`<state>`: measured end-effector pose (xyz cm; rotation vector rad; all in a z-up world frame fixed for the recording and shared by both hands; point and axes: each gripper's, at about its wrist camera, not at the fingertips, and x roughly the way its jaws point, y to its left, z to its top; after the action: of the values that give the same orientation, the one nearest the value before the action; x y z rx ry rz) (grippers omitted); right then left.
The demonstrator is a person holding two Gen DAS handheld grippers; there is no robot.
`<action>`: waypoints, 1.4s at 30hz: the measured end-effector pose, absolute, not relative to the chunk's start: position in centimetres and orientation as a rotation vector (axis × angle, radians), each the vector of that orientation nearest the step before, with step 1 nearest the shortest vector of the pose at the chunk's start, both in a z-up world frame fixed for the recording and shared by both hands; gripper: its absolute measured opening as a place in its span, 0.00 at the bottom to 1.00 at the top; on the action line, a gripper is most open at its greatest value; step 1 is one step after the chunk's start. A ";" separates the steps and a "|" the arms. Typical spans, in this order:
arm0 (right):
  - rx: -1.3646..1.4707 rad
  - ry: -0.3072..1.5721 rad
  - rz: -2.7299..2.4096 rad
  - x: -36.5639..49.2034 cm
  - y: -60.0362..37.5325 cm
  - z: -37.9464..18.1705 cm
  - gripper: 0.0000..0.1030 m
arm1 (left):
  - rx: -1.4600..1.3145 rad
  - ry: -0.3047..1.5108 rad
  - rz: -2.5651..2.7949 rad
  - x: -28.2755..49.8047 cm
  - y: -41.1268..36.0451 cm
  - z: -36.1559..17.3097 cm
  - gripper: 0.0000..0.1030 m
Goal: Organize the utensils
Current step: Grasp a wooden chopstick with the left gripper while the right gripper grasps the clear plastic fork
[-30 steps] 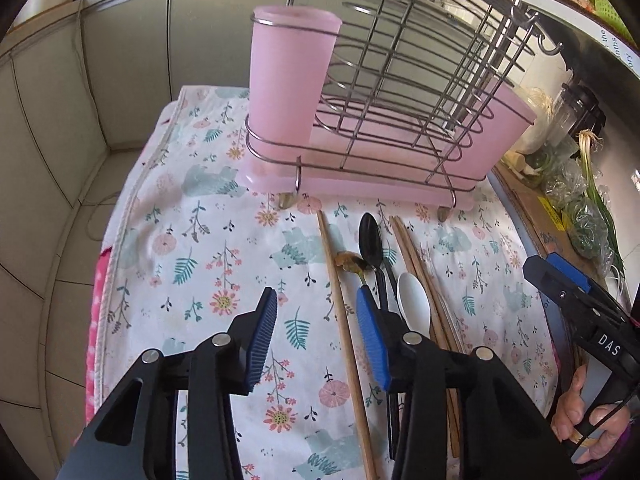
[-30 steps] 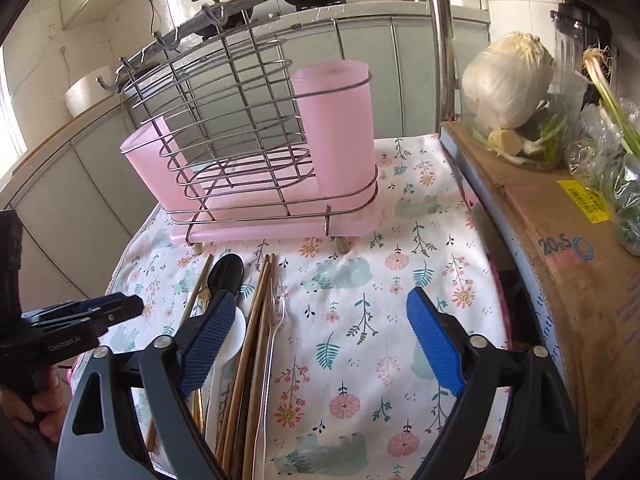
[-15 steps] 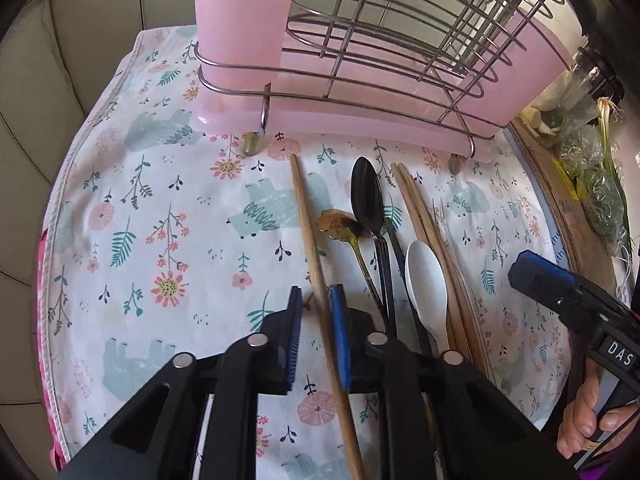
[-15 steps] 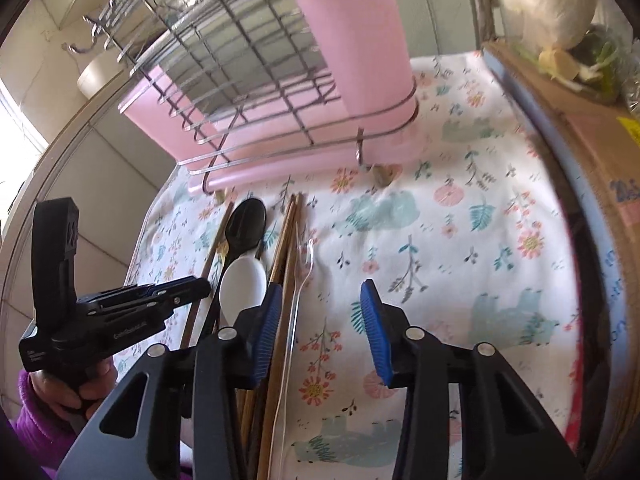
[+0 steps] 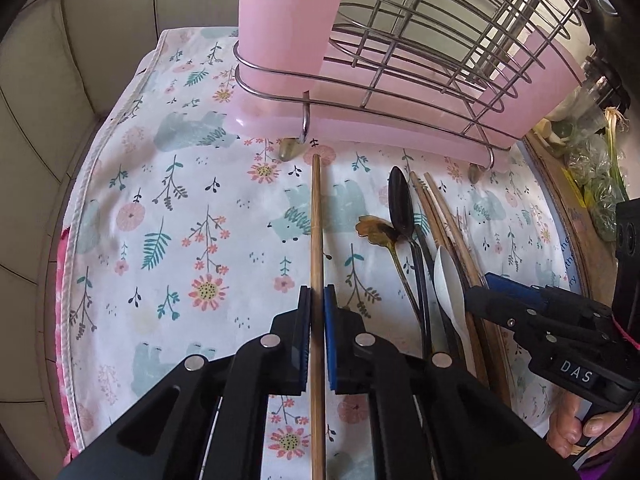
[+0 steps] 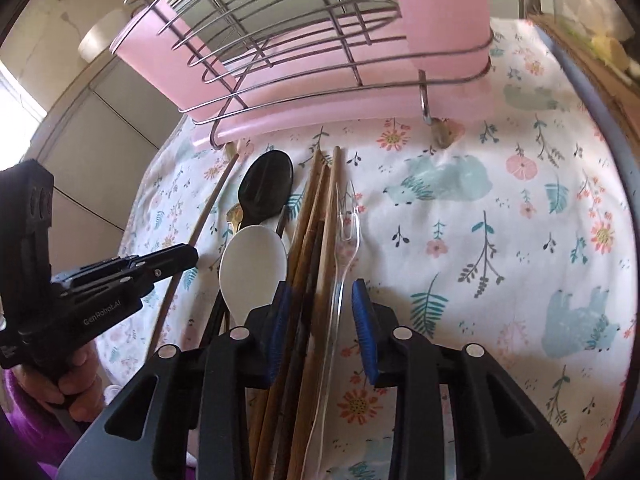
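- We count one lone chopstick [image 5: 316, 240] lying by itself on the flowered cloth [image 5: 180, 208], its far tip just short of the rack's pink tray [image 5: 360, 128].
- Our left gripper [image 5: 317, 312] has just been closing, and its two blue pads now clench that lone chopstick between them.
- To the right of it we see three spoons side by side: one black spoon [image 6: 266, 188], one white spoon [image 6: 253, 268] and one small golden spoon [image 5: 378, 232], whose bowl is shaped like a flower.
- Beside the spoons lies a bundle of chopsticks [image 6: 316, 216]; we make out at least three, though the exact number we cannot tell.
- One clear plastic fork [image 6: 347, 224] lies touching the bundle's right side.
- Our right gripper [image 6: 320, 312] has just been closing too; its pads straddle the bundle and the fork, not yet pressing on them.
- One wire rack [image 6: 280, 32] stands behind everything, holding one tall pink cup [image 5: 292, 16].
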<state>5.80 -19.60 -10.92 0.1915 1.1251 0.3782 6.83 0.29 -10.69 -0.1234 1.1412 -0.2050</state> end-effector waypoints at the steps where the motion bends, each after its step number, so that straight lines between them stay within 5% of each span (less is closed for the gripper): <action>1: 0.171 1.117 0.361 5.8 -19.5 -10.8 0.31 | -0.125 1.142 -0.204 6.9 0.3 -10.7 0.06; 9: 0.100 1.099 0.190 6.0 -20.9 -10.5 0.31 | -0.116 1.128 -0.196 6.7 0.6 -10.5 0.06; 24: 0.401 1.142 0.286 7.1 -26.0 -9.6 0.31 | -0.139 1.193 -0.232 7.8 1.8 -10.2 0.09; 37: 0.083 1.126 0.204 8.8 -21.0 -10.5 0.31 | -0.057 1.205 -0.204 9.2 0.1 -11.0 0.09; 42: 0.130 1.129 0.197 9.3 -21.5 -10.7 0.15 | -0.049 1.217 -0.206 9.9 -0.9 -11.4 0.09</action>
<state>9.31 -21.47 -10.71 0.1303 1.1286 0.1975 9.90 -0.91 -11.37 -0.0486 1.2166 -0.2064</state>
